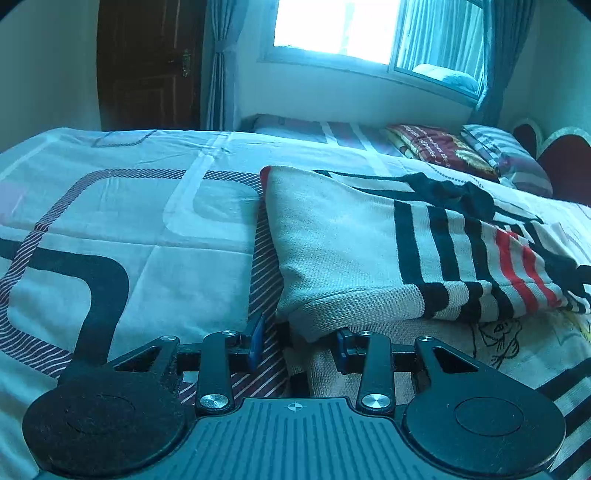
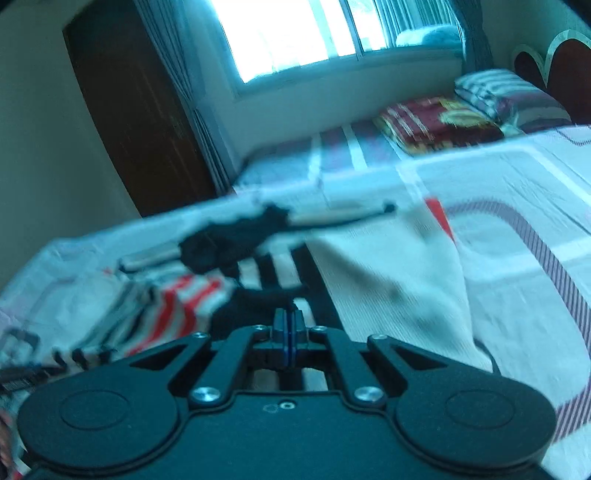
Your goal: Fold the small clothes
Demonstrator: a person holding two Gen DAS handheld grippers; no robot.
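Left gripper [image 1: 300, 341]: tilted down over the bedsheet [image 1: 122, 236], jaws apart around the near corner of the knitted sweater [image 1: 343, 251]; contact unclear.
Right gripper [image 2: 284, 332]: angled down over the sweater [image 2: 388, 280], pads together, nothing visibly pinched.
Room: open sheet beside the sweater's folded edge.
Sweater: lies on the bed, folded edge running away toward the window [image 1: 332, 26].

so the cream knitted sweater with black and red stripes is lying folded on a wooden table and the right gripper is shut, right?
Not quite. The cream knitted sweater with black and red stripes lies on a bed, on a white bedsheet printed with dark rounded lines, not on a wooden table; the left wrist view shows this. The rest holds: the right gripper is shut.
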